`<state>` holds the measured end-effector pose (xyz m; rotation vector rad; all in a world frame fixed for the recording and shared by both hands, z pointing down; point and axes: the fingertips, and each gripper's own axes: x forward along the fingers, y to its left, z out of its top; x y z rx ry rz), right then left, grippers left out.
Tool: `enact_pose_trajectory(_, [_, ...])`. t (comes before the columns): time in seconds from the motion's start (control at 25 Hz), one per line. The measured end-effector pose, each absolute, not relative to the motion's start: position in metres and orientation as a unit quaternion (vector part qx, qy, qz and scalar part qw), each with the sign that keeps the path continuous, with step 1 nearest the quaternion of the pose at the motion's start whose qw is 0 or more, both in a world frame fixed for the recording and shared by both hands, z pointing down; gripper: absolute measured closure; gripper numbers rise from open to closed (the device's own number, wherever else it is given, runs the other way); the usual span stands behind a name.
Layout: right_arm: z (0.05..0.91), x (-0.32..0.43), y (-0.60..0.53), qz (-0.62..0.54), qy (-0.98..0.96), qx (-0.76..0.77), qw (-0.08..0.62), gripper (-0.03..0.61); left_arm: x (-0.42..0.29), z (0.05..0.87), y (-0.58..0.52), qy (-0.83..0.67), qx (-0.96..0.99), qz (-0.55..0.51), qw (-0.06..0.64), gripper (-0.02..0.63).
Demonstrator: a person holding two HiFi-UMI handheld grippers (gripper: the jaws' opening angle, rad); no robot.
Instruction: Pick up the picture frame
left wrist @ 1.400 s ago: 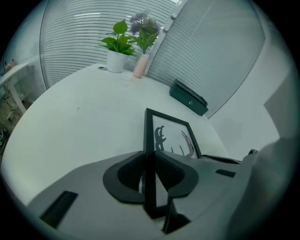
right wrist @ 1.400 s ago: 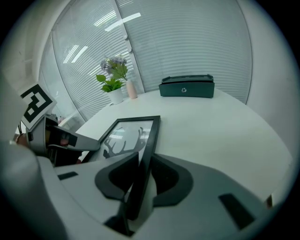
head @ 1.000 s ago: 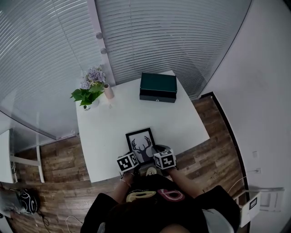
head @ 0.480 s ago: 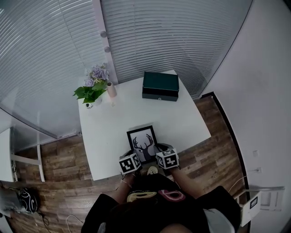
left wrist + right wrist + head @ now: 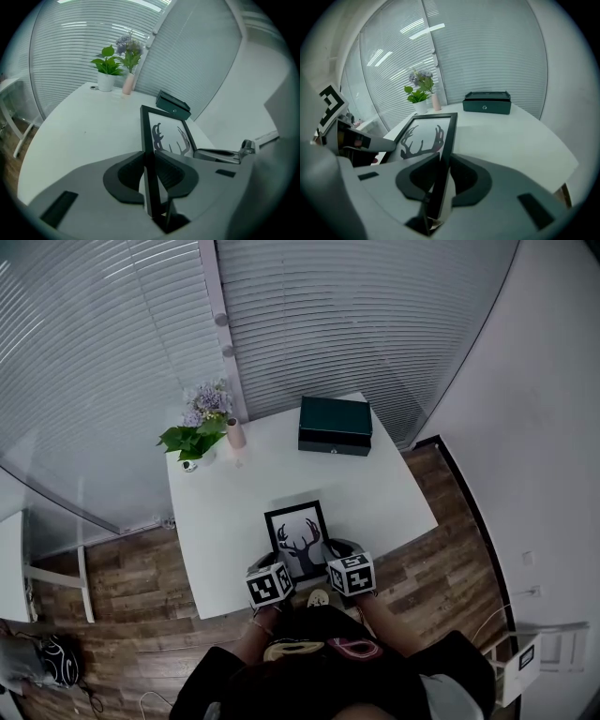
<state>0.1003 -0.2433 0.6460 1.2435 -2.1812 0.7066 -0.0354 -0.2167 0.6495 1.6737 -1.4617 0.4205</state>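
Frame: one black-edged antler-print picture frame (image 5: 302,538), at the white tabletop's (image 5: 375,493) near edge.
Claws: two; I have the left claw (image 5: 151,164) and right claw (image 5: 440,171) clenched on its side rails.
Beyond: one dark green box (image 5: 335,425), one potted plant (image 5: 192,440).

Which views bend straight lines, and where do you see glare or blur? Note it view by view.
Head view: blinds bow outward, table evenly lit. Left gripper view: dark round border, picture frame soft up close. Right gripper view: same border, ceiling-light streaks glare on the blinds.

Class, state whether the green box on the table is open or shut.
Shut: the green box has its lid down flush on its base, with no gap showing.
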Motion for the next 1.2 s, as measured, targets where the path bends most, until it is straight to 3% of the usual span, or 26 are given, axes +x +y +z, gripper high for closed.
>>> enact_pose_trajectory(1.2, [0.561,0.084,-0.27,0.198,-0.825,0.493,0.195,0.502,-0.054,0.564,-0.248,-0.594,0.724,0.121,0.329,0.532])
